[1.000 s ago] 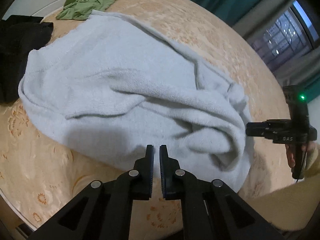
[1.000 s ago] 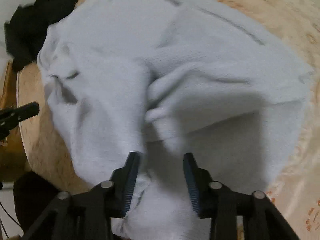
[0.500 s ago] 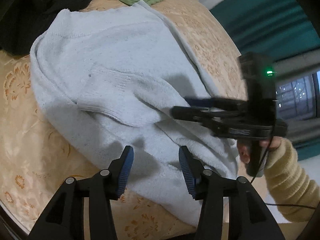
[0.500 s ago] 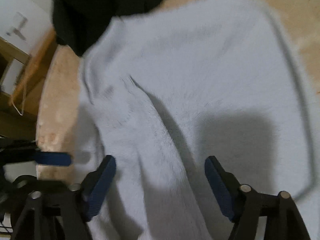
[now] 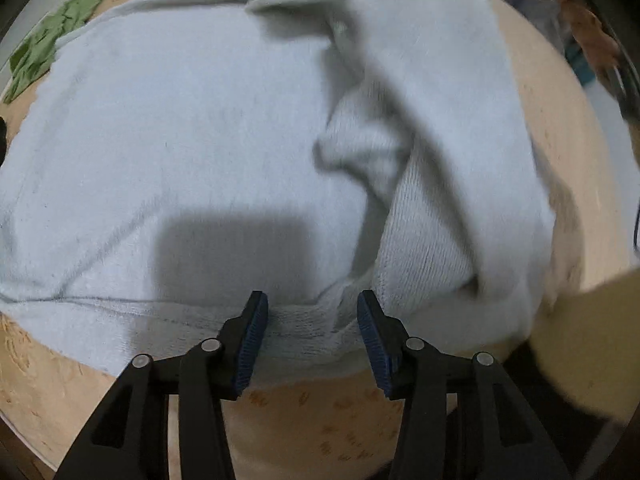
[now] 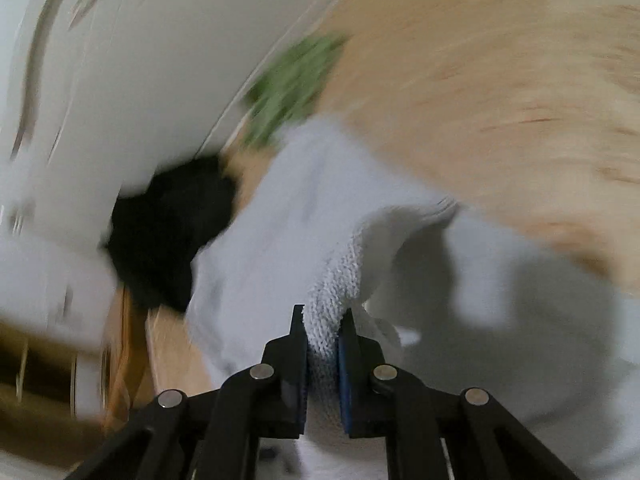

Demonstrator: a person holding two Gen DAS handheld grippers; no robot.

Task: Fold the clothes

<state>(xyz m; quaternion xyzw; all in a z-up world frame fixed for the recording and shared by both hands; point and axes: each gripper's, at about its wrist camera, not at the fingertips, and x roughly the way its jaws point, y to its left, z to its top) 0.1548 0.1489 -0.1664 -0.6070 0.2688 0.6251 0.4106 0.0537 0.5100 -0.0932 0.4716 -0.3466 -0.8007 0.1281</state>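
A pale blue knit sweater [image 5: 180, 140] lies spread on the bed, and its ribbed hem reaches the near edge. My left gripper [image 5: 311, 300] points down over that hem. It is open, the hem lies between its blue pads [image 5: 251, 332], and they do not press on it. A sleeve [image 5: 460, 100] rises as a lifted band toward the upper right. In the blurred right wrist view my right gripper [image 6: 323, 316] is closing, its pads clamped on a ribbed end of the sweater [image 6: 336, 276], which hangs raised above the rest.
The bed has a beige patterned cover [image 5: 320, 420]. A green garment [image 5: 44, 48] lies at the far left corner and shows in the right wrist view too [image 6: 296, 76], beside a black garment [image 6: 172, 224]. A person's yellow sleeve [image 5: 580, 340] is at the right.
My left gripper opened and dropped over the sweater's hem. My right gripper closed on a ribbed end of the sweater and swung up with it, lifting the sleeve.
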